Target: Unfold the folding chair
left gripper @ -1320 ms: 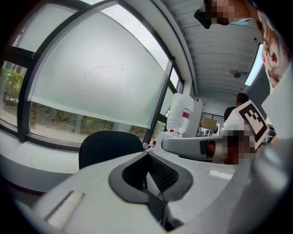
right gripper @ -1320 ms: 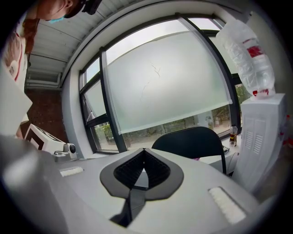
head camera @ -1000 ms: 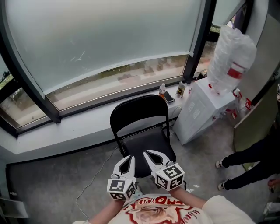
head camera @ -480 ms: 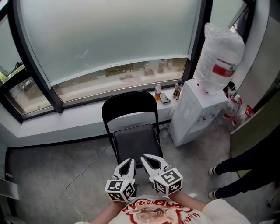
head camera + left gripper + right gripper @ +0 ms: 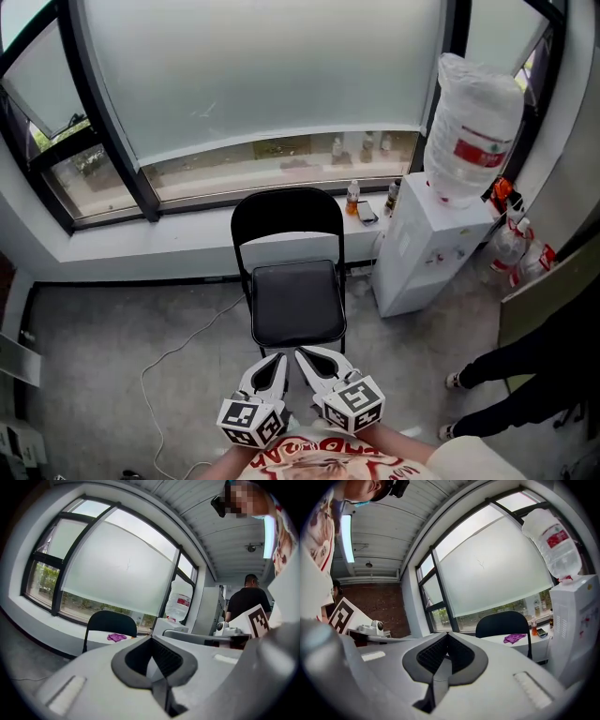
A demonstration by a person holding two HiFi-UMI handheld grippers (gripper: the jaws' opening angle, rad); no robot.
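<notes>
Now the left gripper and right gripper, near, are both closed and empty; chair stands open just beyond, by the far sill, dispenser right, cable left

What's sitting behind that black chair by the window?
A white window ledge with a crumpled purple cloth on it, frosted window glass above. The black folding chair hides whatever is directly under the ledge.
</notes>
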